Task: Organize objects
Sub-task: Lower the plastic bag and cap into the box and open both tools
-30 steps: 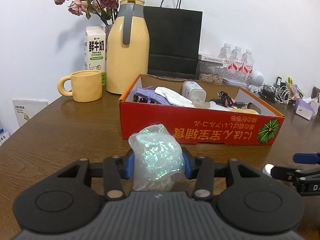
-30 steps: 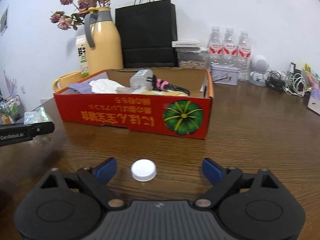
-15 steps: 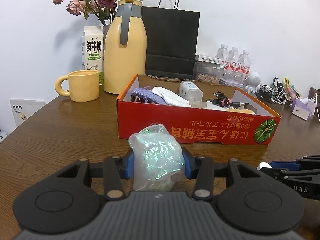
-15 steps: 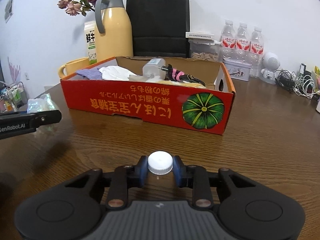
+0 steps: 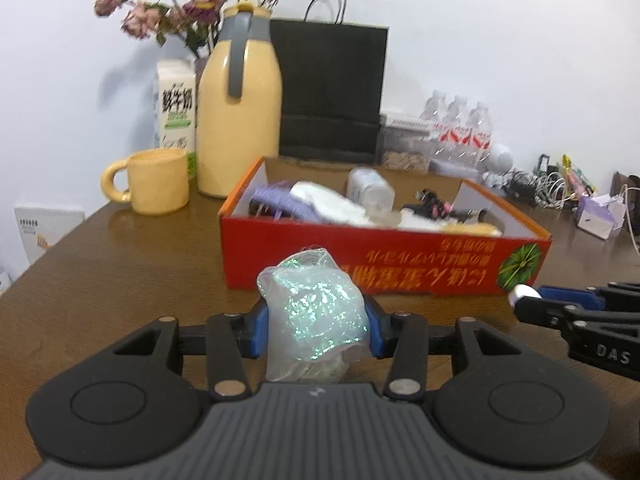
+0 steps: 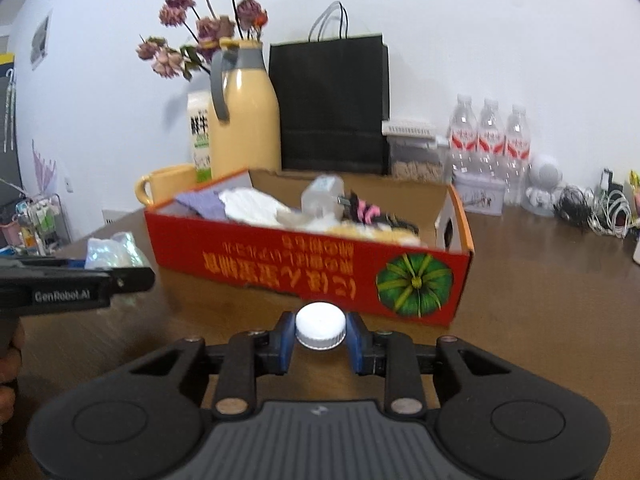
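In the left wrist view, the left gripper (image 5: 316, 326) is clamped on a crumpled clear plastic bag with an iridescent green shimmer (image 5: 314, 312), its blue pads pressing both sides. The bag sits just in front of the shallow red cardboard box printed with a green pumpkin (image 5: 384, 266), which already holds a purple cloth, white fabric, a small clear bottle and a black-and-pink item. So part of the sorting looks done, while the bag is not yet in the box. The gripper points slightly downward over the brown wooden table (image 5: 120, 256), facing the box's near wall. At the right edge the right gripper (image 5: 524, 300) shows side-on with something white at its tip.

In the right wrist view, the right gripper's jaws have just closed on a round white ribbed bottle cap (image 6: 320, 326), which sits squeezed between the blue pads, just short of the box's pumpkin corner. The cap too appears to await placing. This gripper also tilts gently down toward the box, and the left gripper reaches in from the left with the bag.
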The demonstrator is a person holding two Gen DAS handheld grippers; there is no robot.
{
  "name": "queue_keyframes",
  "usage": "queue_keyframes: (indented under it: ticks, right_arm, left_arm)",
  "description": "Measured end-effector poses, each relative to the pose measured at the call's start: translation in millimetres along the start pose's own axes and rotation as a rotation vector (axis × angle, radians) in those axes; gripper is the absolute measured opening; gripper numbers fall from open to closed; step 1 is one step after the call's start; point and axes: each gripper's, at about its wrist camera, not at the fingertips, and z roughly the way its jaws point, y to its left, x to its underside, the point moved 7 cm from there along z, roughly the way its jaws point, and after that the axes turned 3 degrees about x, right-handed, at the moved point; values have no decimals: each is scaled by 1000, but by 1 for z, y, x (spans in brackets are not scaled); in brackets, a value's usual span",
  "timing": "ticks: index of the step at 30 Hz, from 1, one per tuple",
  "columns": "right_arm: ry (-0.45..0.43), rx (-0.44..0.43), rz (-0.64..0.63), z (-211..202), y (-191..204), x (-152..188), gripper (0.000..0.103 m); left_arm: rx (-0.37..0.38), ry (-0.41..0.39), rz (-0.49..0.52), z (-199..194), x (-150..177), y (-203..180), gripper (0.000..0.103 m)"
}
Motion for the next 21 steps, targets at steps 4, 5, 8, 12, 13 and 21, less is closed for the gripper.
queue_keyframes:
  ticks: [4, 5, 8, 12, 13, 21]
  right_arm:
    - [-43, -2, -7, 3, 1, -20, 26]
    - [-54, 0, -10, 5, 2, -26, 26]
    - [-85, 2, -17, 11, 3, -43, 26]
    - [-119, 9, -25, 23, 5, -65, 26]
    - [-125, 10, -26, 26, 5, -69, 26]
    - [-143, 18, -32, 60, 3, -98, 26]
  left_arm:
    - [14, -40, 16, 1, -21, -9, 46]
    - [16, -48, 19, 2, -27, -11, 46]
    - [23, -72, 30, 8, -44, -17, 46]
    - [29, -92, 57, 20, -63, -24, 46]
    - [31, -96, 61, 23, -66, -25, 47]
    - [27, -103, 66, 63, -94, -30, 47]
